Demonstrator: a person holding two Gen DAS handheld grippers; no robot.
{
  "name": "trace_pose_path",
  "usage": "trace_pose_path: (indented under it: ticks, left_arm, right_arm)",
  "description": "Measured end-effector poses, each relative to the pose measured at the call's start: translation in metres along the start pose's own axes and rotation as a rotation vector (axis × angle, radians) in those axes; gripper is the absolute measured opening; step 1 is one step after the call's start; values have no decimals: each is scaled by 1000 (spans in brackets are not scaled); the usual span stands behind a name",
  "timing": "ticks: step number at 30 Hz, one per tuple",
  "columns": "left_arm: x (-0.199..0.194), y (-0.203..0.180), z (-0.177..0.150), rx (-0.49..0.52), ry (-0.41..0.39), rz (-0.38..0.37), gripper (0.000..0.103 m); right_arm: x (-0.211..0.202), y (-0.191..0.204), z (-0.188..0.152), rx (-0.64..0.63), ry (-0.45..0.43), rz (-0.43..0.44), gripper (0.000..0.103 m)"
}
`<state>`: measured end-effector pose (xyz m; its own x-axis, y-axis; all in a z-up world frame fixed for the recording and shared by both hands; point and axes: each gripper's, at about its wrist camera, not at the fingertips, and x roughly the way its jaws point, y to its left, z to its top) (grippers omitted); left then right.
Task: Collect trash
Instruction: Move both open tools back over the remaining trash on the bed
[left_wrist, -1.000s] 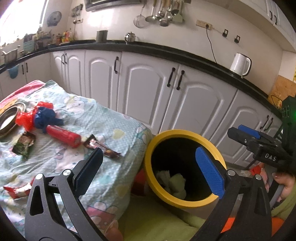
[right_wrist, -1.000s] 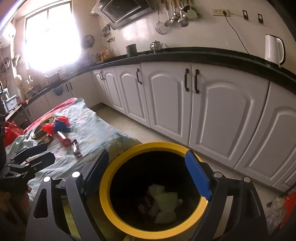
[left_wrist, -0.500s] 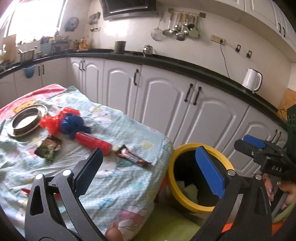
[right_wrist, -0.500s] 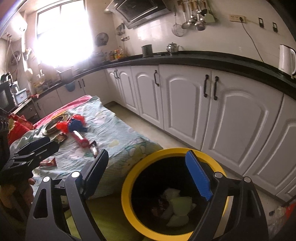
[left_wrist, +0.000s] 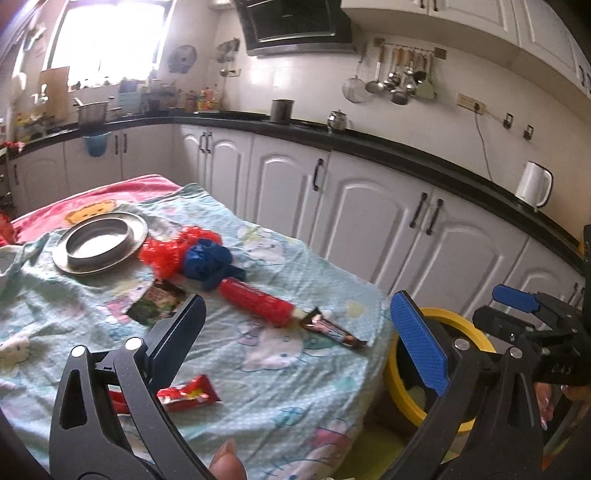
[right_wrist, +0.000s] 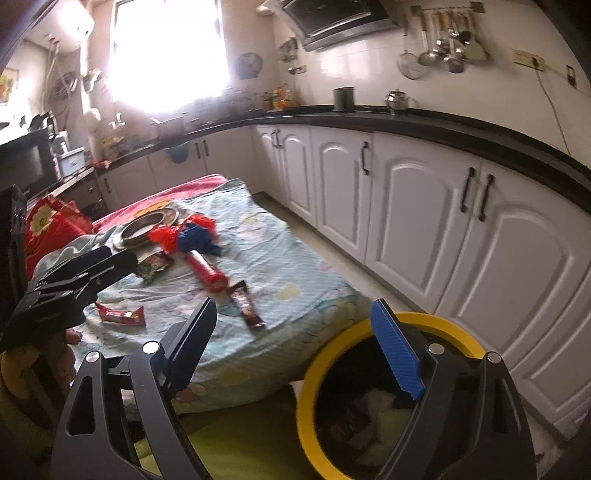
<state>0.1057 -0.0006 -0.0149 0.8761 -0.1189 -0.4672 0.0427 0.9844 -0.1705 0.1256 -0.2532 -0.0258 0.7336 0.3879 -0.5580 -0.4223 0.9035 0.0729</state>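
A yellow-rimmed bin with crumpled trash inside stands on the floor beside a low table under a pale blue cartoon cloth. On the cloth lie a brown candy wrapper, a red wrapper, a green packet, a red tube and red and blue crumpled plastic. My left gripper hovers open over the cloth's near edge, nothing between its fingers. My right gripper is open and empty, above the gap between the table and the bin.
A metal plate sits at the cloth's far left. White cabinets under a black counter run behind the table and bin. A white kettle stands on the counter. A red bag lies beyond the table's far end.
Both grippers have swung left, away from over the bin and toward the table. The bin has slid to the right in both views and more of the cloth shows. Both stay open.
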Motion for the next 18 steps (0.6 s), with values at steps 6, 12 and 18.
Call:
trace_pose_path:
  ticks: [6, 12, 18]
  left_arm:
    - [1, 25, 1, -39, -7, 46, 92]
    - [2, 51, -1, -72, 6, 91, 92]
    - [7, 74, -8, -69, 56, 127, 92]
  right_arm:
    - [18, 24, 8, -53, 15, 52, 83]
    - [44, 40, 10, -87, 58, 84, 83]
    - [74, 48, 5, -115, 120, 86, 82]
